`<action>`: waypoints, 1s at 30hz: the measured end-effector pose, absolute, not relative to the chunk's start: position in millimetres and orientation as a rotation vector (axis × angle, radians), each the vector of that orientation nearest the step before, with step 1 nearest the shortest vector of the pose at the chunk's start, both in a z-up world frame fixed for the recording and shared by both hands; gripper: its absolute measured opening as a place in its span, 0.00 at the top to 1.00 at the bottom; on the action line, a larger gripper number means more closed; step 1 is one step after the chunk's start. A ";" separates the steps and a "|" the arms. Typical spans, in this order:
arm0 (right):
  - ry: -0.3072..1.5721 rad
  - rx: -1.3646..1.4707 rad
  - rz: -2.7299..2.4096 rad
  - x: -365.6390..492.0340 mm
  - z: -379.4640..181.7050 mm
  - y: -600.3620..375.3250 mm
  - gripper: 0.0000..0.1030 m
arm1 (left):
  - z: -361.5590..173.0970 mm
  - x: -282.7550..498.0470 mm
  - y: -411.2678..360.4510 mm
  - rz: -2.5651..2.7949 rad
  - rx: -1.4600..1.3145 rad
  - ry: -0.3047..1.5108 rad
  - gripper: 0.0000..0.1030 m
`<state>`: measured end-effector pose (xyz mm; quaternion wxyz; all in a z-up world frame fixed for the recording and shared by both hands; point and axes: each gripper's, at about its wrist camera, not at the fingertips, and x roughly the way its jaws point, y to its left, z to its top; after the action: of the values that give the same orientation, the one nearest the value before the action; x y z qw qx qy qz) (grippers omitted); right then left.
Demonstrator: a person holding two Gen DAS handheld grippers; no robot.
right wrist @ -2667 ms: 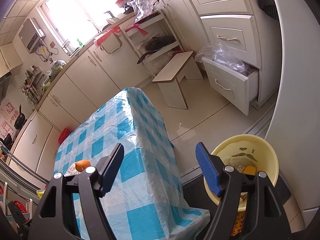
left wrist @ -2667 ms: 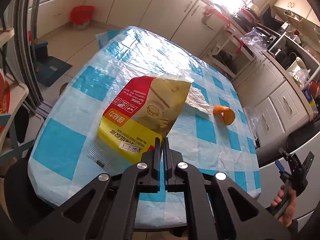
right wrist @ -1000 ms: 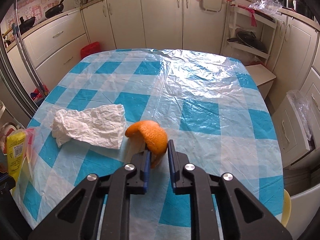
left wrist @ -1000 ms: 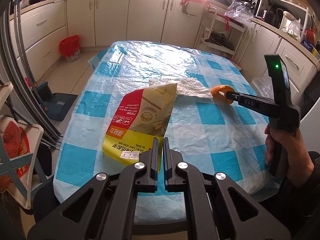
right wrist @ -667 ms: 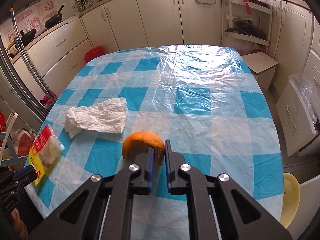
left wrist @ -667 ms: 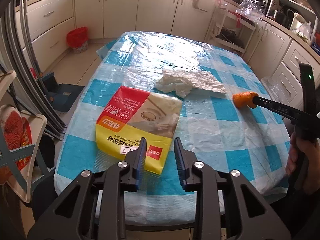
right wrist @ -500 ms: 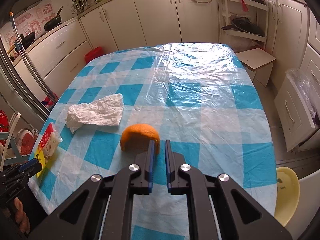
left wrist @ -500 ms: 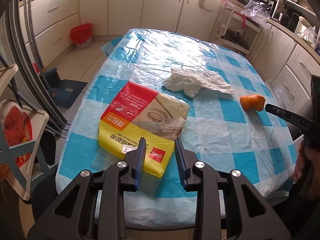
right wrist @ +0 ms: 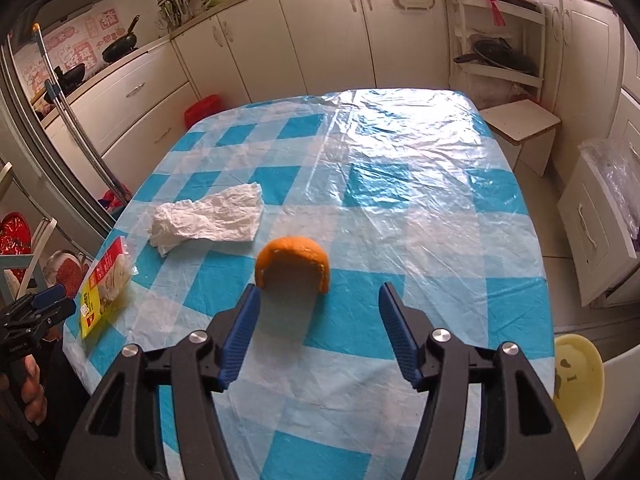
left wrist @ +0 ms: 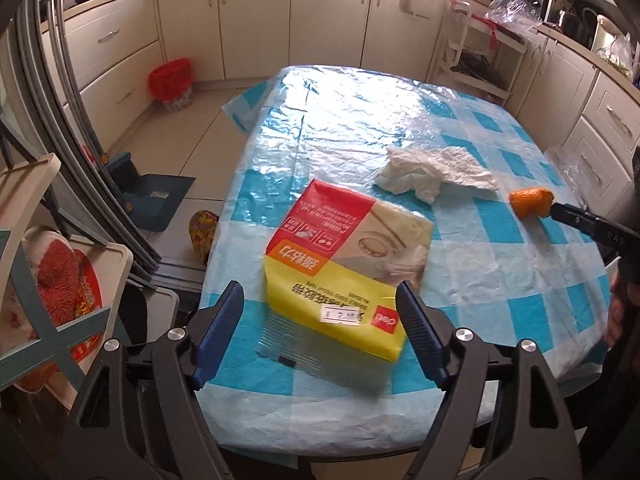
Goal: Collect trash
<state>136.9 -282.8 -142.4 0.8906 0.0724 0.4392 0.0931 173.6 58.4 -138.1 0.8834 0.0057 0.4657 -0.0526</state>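
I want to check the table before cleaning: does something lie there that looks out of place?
Yes. An orange peel, a crumpled tissue and a yellow-red package lie loose on the checked tablecloth.

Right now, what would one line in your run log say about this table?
left gripper: opening above yellow-red packet | right gripper: opening behind orange peel | crumpled tissue: on table

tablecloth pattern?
Blue-and-white check tablecloth under clear plastic; right wrist view shows it best.

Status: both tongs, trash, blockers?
Left tongs opening over yellow packet. Right tongs opening, orange peel just ahead, untouched. Crumpled tissue loose. No blockers.
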 end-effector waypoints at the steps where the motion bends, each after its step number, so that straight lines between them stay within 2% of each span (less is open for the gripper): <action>1: 0.915 0.143 0.194 140.9 -143.9 -279.2 0.41 | -144.1 176.7 59.1 -0.106 0.017 0.984 0.28; 3: 0.924 0.140 0.184 149.4 -148.7 -273.8 0.41 | -151.7 178.1 57.4 -0.099 0.022 0.991 0.30; 5: 0.935 0.137 0.172 157.3 -153.2 -269.7 0.43 | -155.4 177.2 49.8 -0.096 0.056 0.981 0.42; 6: 0.936 0.139 0.170 159.6 -155.0 -268.3 0.48 | -156.5 176.4 44.4 -0.091 0.079 0.975 0.59; 7: 0.939 0.142 0.171 162.0 -156.7 -267.1 0.57 | -155.8 177.1 41.1 -0.100 0.085 0.973 0.79; 9: 0.942 0.145 0.170 164.3 -158.2 -266.1 0.65 | -155.0 180.7 39.7 -0.130 0.038 0.990 1.00; 10: 0.940 0.145 0.170 164.6 -157.9 -265.8 0.74 | -153.9 180.8 38.8 -0.134 0.026 0.984 1.00; 13: 0.930 0.143 0.176 159.9 -154.7 -267.5 0.87 | -147.1 176.3 32.8 -0.159 0.003 0.960 1.00; 16: 0.909 0.155 0.173 152.2 -147.9 -275.0 0.94 | -138.7 172.8 30.4 -0.213 -0.049 0.951 1.00; 20: 0.895 0.182 0.174 142.4 -140.7 -287.4 0.95 | -135.1 176.3 32.3 -0.262 -0.095 0.968 1.00; 21: 0.898 0.187 0.176 140.7 -140.4 -289.8 0.95 | -136.6 177.7 31.8 -0.266 -0.092 0.972 0.98; 23: 0.920 0.210 0.192 139.9 -142.9 -293.8 0.94 | -141.7 180.3 26.3 -0.266 -0.032 0.991 0.72; 24: 0.925 0.217 0.188 140.2 -144.6 -295.0 0.93 | -142.7 179.6 22.8 -0.255 0.004 0.980 0.43; 25: 0.935 0.218 0.180 141.8 -147.1 -295.5 0.83 | -142.6 177.6 19.0 -0.243 0.036 0.962 0.30; 27: 0.945 0.221 0.171 145.1 -150.8 -293.6 0.62 | -141.8 175.3 11.4 -0.256 0.089 0.950 0.28; 30: 0.946 0.211 0.176 151.3 -154.1 -286.3 0.61 | -149.0 178.3 0.7 -0.260 0.151 0.965 0.23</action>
<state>151.3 -286.3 -154.1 0.8811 0.1012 0.4541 0.0847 178.3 0.7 -149.0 0.8749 0.0723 0.4624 -0.1246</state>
